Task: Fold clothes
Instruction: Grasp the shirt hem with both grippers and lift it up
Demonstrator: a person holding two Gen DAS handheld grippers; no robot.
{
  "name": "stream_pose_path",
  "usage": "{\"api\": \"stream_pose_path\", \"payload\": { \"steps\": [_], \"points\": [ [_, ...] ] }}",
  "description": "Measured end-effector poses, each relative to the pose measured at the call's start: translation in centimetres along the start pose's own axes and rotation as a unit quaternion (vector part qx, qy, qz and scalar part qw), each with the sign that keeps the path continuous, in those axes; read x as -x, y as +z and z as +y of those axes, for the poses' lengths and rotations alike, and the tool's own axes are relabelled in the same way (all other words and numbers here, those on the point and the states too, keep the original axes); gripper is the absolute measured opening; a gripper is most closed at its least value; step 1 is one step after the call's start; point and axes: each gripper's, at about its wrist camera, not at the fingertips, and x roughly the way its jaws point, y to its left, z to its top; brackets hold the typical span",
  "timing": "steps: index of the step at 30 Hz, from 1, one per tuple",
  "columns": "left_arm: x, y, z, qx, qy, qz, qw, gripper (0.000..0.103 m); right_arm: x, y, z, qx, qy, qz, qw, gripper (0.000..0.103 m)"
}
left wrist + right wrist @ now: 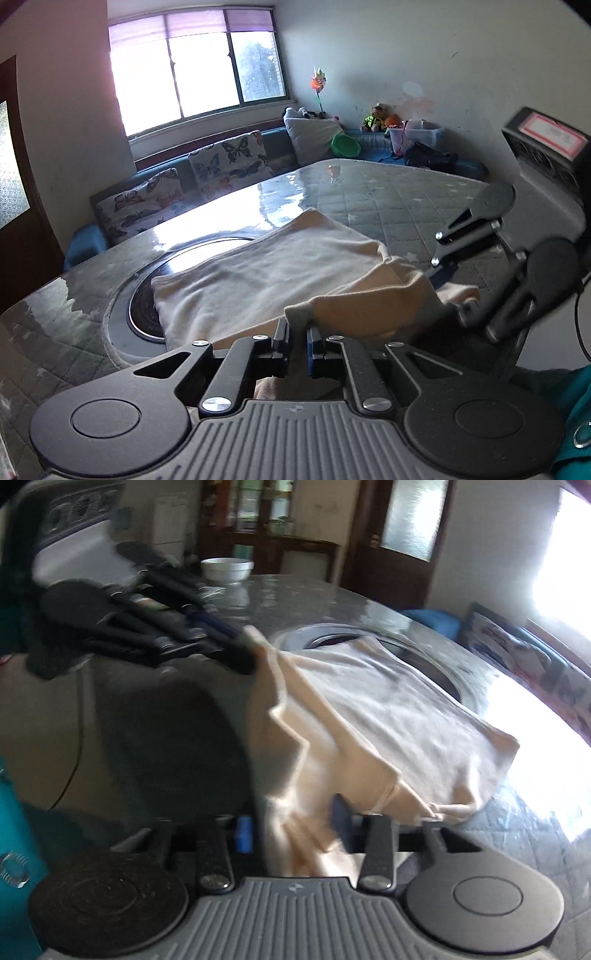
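Note:
A cream garment (pixel 258 273) lies spread on the glass-topped table (pixel 388 195), its far part over a round dark inset (pixel 144 306). My left gripper (pixel 297 341) is shut on a raised near edge of the garment. In the right wrist view the left gripper (pixel 247 653) holds that edge up, and the garment (pixel 388 709) drapes down from it. My right gripper (pixel 291 830) has its fingers wide apart with bunched cloth hanging between them. The right gripper (pixel 456 295) also shows in the left wrist view, at the garment's right end.
A white bowl (pixel 227 568) stands at the table's far side. A bench with butterfly cushions (pixel 225 158) runs under the window beyond the table. Toys and a plastic bin (pixel 417 134) sit in the corner. A teal sleeve (pixel 569 406) is at the lower right.

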Motion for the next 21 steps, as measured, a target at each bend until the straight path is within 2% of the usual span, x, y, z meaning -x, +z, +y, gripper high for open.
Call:
{"api": "stream_pose_path", "payload": {
  "steps": [1,3,4,7,9,14,16,18,21],
  "points": [
    [0.3,-0.4,-0.1,-0.006,0.001,0.001,1.0000,0.014,0.1,0.1,-0.3,-0.006,0.003,-0.001,1.000,0.018],
    [0.8,-1.2,-0.3,-0.017,0.012,0.005,0.9998,0.027,0.4,0.4,-0.8,-0.018,0.010,-0.004,1.000,0.012],
    [1.0,-1.7,-0.4,-0.021,0.018,0.008,0.9996,0.029,0.6,0.5,-1.0,-0.024,0.013,-0.005,1.000,0.012],
    [1.5,-2.8,-0.5,-0.038,0.034,0.016,0.9986,0.031,1.0,0.8,-1.8,-0.042,0.023,-0.008,0.999,0.011],
    [1.5,-3.4,-0.7,-0.050,0.041,0.022,0.9977,0.037,1.1,1.1,-2.0,-0.049,0.024,-0.010,0.998,0.011],
    [1.1,-4.3,-1.2,-0.092,0.052,0.026,0.9941,0.037,1.4,1.9,-2.5,-0.055,0.017,-0.021,0.998,0.010],
    [0.8,-4.5,-1.3,-0.108,0.050,0.026,0.9925,0.036,1.7,2.0,-2.5,-0.058,0.017,-0.024,0.998,0.008],
    [0.6,-4.8,-1.4,-0.115,0.046,0.029,0.9919,0.013,2.2,1.8,-2.4,-0.060,0.019,-0.027,0.998,0.006],
    [0.7,-4.9,-1.1,-0.098,0.036,0.028,0.9942,0.006,3.1,1.6,-2.2,-0.064,0.021,-0.031,0.997,0.005]
  ]
}}
